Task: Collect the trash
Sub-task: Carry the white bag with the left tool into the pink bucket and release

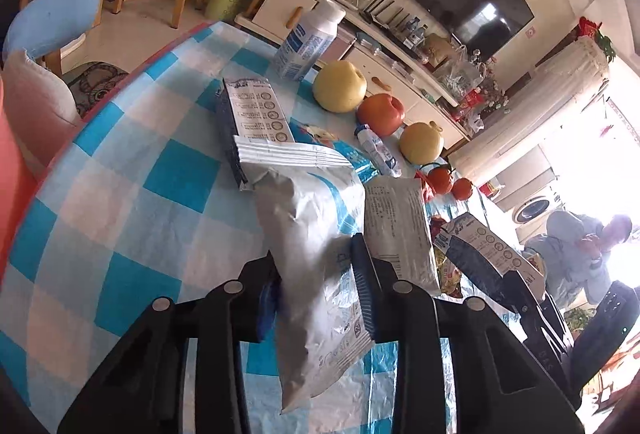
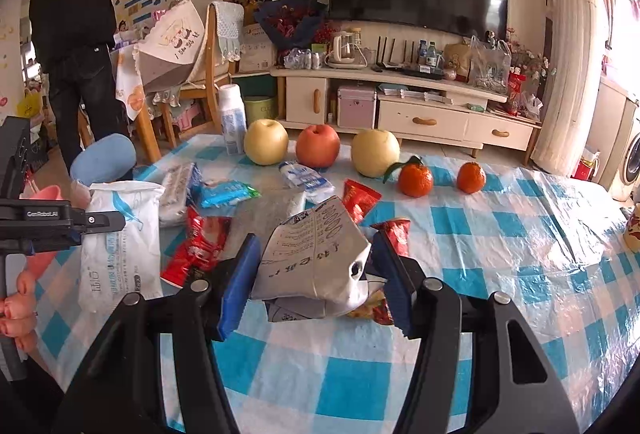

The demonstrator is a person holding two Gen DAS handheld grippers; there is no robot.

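Note:
My left gripper (image 1: 316,294) is shut on a white snack bag (image 1: 316,250) and holds it lifted above the checked tablecloth; the bag also shows in the right wrist view (image 2: 120,246) at the left. My right gripper (image 2: 316,274) is shut on a crumpled silver wrapper (image 2: 316,258), also seen at the right of the left wrist view (image 1: 484,250). Red wrappers (image 2: 200,246), a blue-green wrapper (image 2: 228,191), a flat silver wrapper (image 1: 252,109) and a small crushed bottle (image 2: 308,177) lie on the table.
Two yellow pears (image 2: 266,141), a red apple (image 2: 318,145), two tangerines (image 2: 416,179) and a white bottle (image 2: 232,117) stand along the table's far edge. A pink bin (image 2: 40,193) sits at the left edge. A TV cabinet (image 2: 400,93) and a standing person (image 2: 80,13) are behind.

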